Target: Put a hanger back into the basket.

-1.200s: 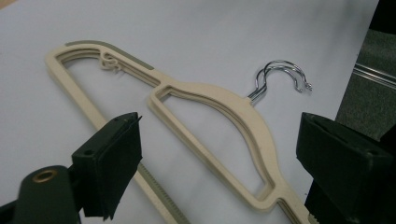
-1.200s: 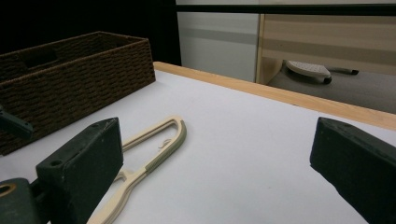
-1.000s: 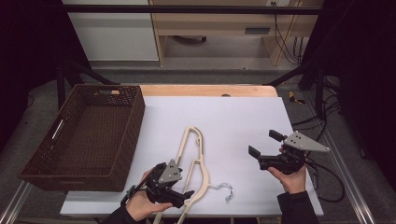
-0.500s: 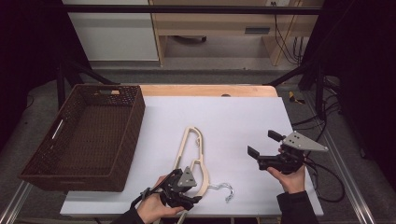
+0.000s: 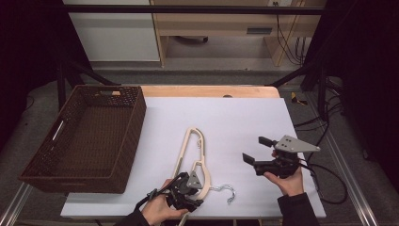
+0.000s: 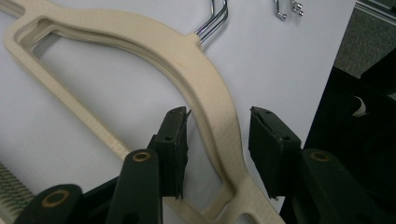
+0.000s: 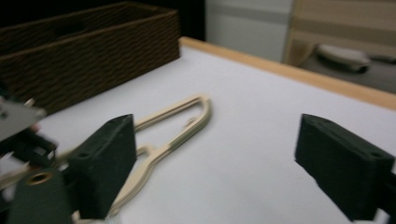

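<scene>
**Closing in on the hanger**

The hanger [image 5: 193, 153] lies flat on the white table [image 5: 235, 122], in the lower middle of the high view, with its metal hook [image 5: 229, 192] pointing to the lower right. The basket [image 5: 89, 136] sits at the left of the frame.

I think the hanger is light and stiff. It is hard plastic, so it will not bend or squash. It looks smooth, so it could slip or swing if I hold it by one thin end. The thick curved part near the hook looks like the best spot to grab.

That is where my left gripper [image 6: 218, 135] is. Its jaws have just been closing. They are about half open now, with the curved arm of the hanger between them. In the left gripper view the left pad [image 6: 175, 140] is very near the plastic, and there is a gap on the right side. So I am not holding it yet.

My right gripper [image 5: 256, 149] hangs above the table at the right of the high view, well apart from the hanger. Its jaws are wide, though they have just closed a little. It holds nothing.
</scene>
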`<state>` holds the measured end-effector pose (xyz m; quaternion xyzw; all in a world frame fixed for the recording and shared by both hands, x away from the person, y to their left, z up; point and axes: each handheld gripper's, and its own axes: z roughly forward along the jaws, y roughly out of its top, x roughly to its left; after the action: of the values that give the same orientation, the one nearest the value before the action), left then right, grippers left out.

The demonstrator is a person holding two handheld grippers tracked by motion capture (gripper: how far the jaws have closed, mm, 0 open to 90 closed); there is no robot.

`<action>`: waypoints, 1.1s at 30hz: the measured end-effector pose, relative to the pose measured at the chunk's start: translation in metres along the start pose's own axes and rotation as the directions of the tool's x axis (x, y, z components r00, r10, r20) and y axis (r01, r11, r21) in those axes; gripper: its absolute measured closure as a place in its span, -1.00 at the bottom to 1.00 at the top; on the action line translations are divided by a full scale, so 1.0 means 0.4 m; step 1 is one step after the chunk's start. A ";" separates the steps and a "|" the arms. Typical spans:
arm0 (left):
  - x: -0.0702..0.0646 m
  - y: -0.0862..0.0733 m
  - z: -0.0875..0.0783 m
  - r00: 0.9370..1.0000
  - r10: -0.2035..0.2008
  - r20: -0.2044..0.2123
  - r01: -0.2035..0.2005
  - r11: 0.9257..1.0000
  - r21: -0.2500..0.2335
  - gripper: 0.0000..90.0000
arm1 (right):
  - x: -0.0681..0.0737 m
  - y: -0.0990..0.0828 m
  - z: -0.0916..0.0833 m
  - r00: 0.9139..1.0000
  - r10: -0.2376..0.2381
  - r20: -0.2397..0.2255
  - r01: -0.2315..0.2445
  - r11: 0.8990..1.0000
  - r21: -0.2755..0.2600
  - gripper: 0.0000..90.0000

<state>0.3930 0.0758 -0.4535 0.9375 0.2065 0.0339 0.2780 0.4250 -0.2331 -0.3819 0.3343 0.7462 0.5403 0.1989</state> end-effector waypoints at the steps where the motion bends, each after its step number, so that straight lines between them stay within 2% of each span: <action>1: 0.000 0.000 -0.001 1.000 0.001 -0.001 -0.001 1.000 -0.003 0.27 | 0.010 -0.007 0.014 1.000 -0.014 -0.025 0.015 1.000 0.023 -0.64; 3: 0.000 -0.002 -0.006 1.000 0.000 -0.007 0.000 1.000 -0.015 0.25 | 0.026 -0.020 0.037 0.997 -0.034 -0.072 0.039 0.997 0.067 -0.50; 5: 0.003 -0.004 -0.013 1.000 -0.002 -0.014 0.001 1.000 -0.030 0.19 | 0.047 -0.039 0.070 0.990 -0.044 -0.136 0.060 0.991 0.115 -0.39; 6: 0.008 -0.006 -0.023 1.000 -0.003 -0.016 0.002 0.999 -0.040 0.16 | 0.053 -0.043 0.077 0.988 -0.043 -0.150 0.062 0.990 0.127 -0.35; 7: 0.012 -0.009 -0.031 1.000 -0.007 -0.027 0.006 0.998 -0.057 0.12 | 0.064 -0.054 0.093 0.980 -0.044 -0.193 0.075 0.985 0.157 -0.27; 9: 0.022 -0.013 -0.050 0.999 -0.021 -0.030 0.018 0.995 -0.097 0.00 | 0.080 -0.070 0.116 0.970 -0.044 -0.241 0.094 0.975 0.201 -0.18; 11: 0.036 -0.020 -0.074 0.998 -0.047 -0.043 0.039 0.986 -0.162 -0.13 | 0.096 -0.085 0.133 0.960 -0.049 -0.274 0.118 0.964 0.240 -0.08; 14: 0.055 -0.035 -0.104 0.995 -0.084 -0.053 0.069 0.967 -0.246 -0.33 | 0.112 -0.104 0.150 0.949 -0.062 -0.309 0.155 0.946 0.284 0.06; 16: 0.068 -0.043 -0.120 0.993 -0.111 -0.048 0.092 0.954 -0.284 -0.47 | 0.119 -0.114 0.159 0.945 -0.062 -0.321 0.166 0.937 0.306 0.17; 17: 0.073 -0.048 -0.126 0.992 -0.119 -0.048 0.100 0.950 -0.295 -0.54 | 0.122 -0.121 0.168 0.939 -0.068 -0.337 0.182 0.930 0.319 0.23; 19: 0.079 -0.054 -0.133 0.990 -0.130 -0.056 0.107 0.946 -0.306 -0.62 | 0.129 -0.131 0.180 0.935 -0.066 -0.349 0.194 0.917 0.347 0.33; 22: 0.084 -0.061 -0.136 0.988 -0.142 -0.056 0.119 0.944 -0.309 -0.69 | 0.134 -0.142 0.195 0.925 -0.073 -0.372 0.221 0.901 0.374 0.49; 24: 0.083 -0.060 -0.135 0.989 -0.139 -0.059 0.115 0.945 -0.307 -0.70 | 0.136 -0.147 0.201 0.919 -0.078 -0.386 0.238 0.891 0.387 0.57; 26: 0.082 -0.060 -0.133 0.989 -0.133 -0.060 0.109 0.947 -0.303 -0.70 | 0.138 -0.153 0.207 0.921 -0.078 -0.380 0.239 0.886 0.397 0.65; 30: 0.081 -0.059 -0.130 0.990 -0.130 -0.062 0.106 0.949 -0.295 -0.71 | 0.140 -0.162 0.218 0.911 -0.082 -0.403 0.260 0.875 0.409 0.71; 33: 0.082 -0.059 -0.129 0.990 -0.129 -0.063 0.105 0.950 -0.293 -0.71 | 0.138 -0.167 0.226 0.907 -0.091 -0.411 0.276 0.866 0.416 0.81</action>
<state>0.4049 0.1334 -0.4242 0.8707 0.2658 0.0853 0.4050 0.4270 -0.1456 -0.4716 0.1879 0.9065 0.3777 0.0170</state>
